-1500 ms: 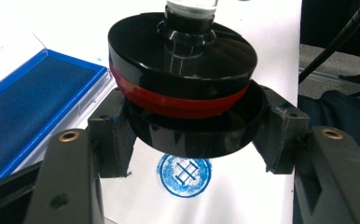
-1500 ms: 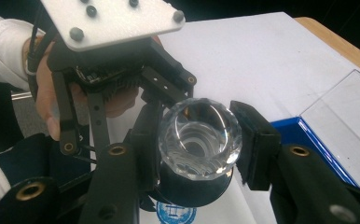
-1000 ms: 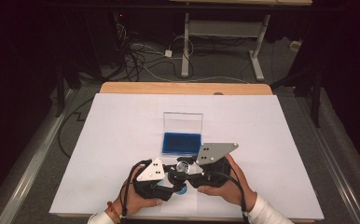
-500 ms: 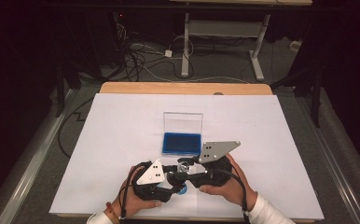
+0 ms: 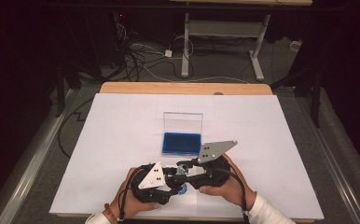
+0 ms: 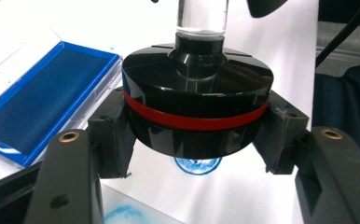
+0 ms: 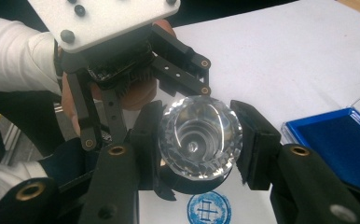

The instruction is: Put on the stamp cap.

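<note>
Paper (image 5: 122, 140) covers most of my table (image 5: 183, 87), a white sheet with a wooden edge showing at the far side. Near the sheet's middle sits an ink pad (image 5: 182, 143), blue, in a clear case with its lid (image 5: 183, 122) standing open behind it.

Close to the near edge my two hands meet. My left hand (image 5: 130, 205) holds the left gripper (image 5: 172, 181), and my right hand (image 5: 227, 186) holds the right gripper (image 5: 183, 164). Both point inward at one object between them, a stamp (image 6: 197, 112).

In the left gripper view, the stamp has a round black base with a red band around it. My left gripper's jaws are clamped on opposite sides of that base, pads pressed against it. The stamp hangs above the paper, apart from it. A clear handle (image 6: 202, 18) rises from the base's top.

In the right gripper view, I look down on the handle's faceted end (image 7: 200, 137). My right gripper's jaws close on either side of it and appear to touch it.

Directly under the stamp lies a round blue print (image 7: 209, 209) on the paper. A second blue smudge (image 6: 122, 215) shows just beside it in the left gripper view.
</note>
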{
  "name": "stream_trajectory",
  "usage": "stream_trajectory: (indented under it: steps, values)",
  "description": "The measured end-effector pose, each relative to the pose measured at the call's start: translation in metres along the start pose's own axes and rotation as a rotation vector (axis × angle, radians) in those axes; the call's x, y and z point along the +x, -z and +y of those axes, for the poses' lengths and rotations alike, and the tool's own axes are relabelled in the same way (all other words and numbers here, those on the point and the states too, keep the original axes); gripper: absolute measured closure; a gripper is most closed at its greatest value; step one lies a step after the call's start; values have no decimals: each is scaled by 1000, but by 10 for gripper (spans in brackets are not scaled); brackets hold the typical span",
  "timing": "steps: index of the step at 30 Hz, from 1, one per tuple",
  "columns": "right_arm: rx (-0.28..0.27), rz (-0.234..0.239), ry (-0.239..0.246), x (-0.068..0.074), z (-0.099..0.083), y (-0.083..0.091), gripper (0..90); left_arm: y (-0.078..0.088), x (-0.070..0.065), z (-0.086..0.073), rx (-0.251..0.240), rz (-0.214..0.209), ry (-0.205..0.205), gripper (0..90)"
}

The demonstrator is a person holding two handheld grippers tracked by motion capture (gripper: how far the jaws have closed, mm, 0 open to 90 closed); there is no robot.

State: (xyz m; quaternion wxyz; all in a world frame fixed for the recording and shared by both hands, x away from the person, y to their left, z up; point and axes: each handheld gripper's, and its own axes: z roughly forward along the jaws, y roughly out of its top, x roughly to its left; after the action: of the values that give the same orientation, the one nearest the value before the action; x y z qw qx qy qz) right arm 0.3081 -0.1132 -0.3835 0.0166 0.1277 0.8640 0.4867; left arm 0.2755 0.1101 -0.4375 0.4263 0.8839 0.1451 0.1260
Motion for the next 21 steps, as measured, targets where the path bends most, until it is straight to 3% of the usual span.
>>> stream_trajectory:
  steps: [6, 10, 16, 21]
  values:
    - [0, 31, -32, -5, -3, -3, 570, 0, -1, -1, 13, 14, -21, 359]
    - [29, -19, 23, 4, 0, -6, 570, -3, -2, -1, 32, 21, -34, 359]
    - [25, -13, -3, 1, -3, -6, 569, -3, -1, -1, 31, 19, -33, 358]
    - [27, -28, 14, 3, 0, -3, 570, -3, 0, -1, 14, 9, -33, 358]
